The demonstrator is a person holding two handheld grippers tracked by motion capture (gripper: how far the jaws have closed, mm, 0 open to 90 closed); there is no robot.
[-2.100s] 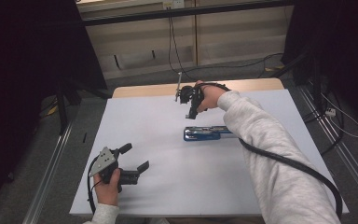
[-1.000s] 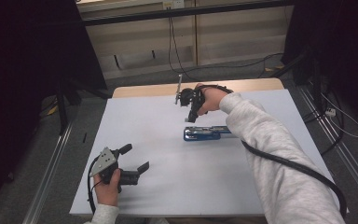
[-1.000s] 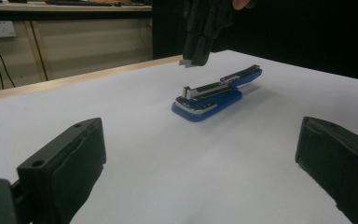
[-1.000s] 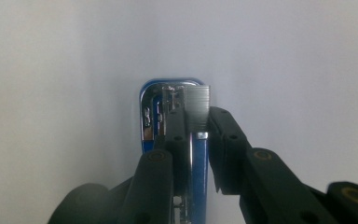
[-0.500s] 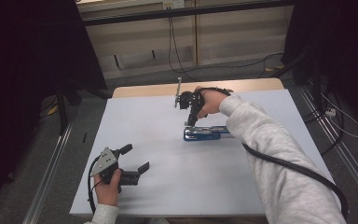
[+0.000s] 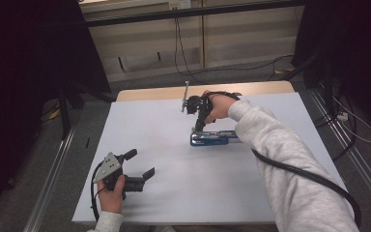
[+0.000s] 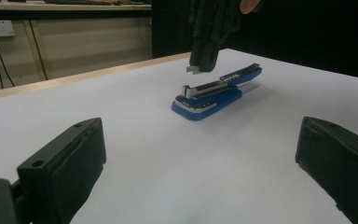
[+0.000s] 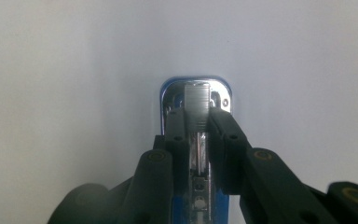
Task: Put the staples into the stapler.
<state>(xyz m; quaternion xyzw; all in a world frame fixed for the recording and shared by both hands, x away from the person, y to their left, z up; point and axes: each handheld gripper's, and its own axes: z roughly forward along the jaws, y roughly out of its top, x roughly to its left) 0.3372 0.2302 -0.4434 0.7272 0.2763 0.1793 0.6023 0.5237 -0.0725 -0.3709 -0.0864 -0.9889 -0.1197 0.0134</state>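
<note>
Two claws in our hands, one poised above a blue stapler, the other waiting spread.

We hold our right claw point(image 6: 196, 126) pointing down over the front end of the blue stapler point(image 6: 214, 138), its jaws drawn close together on either side of the metal top rail; from the left gripper view the tips hang just above it, not yet pinching, likely lining up for a grip. Our left claw point(image 6: 140, 164) rests low near the front edge, jaws spread wide and holding nothing, aimed toward the stapler as if standing by. The stapler lies flat, right of centre, on the white tabletop point(image 6: 174, 188). Beyond, we see a wooden edge point(image 6: 149, 92), trailing cables point(image 6: 183, 63) and a dim room.
</note>
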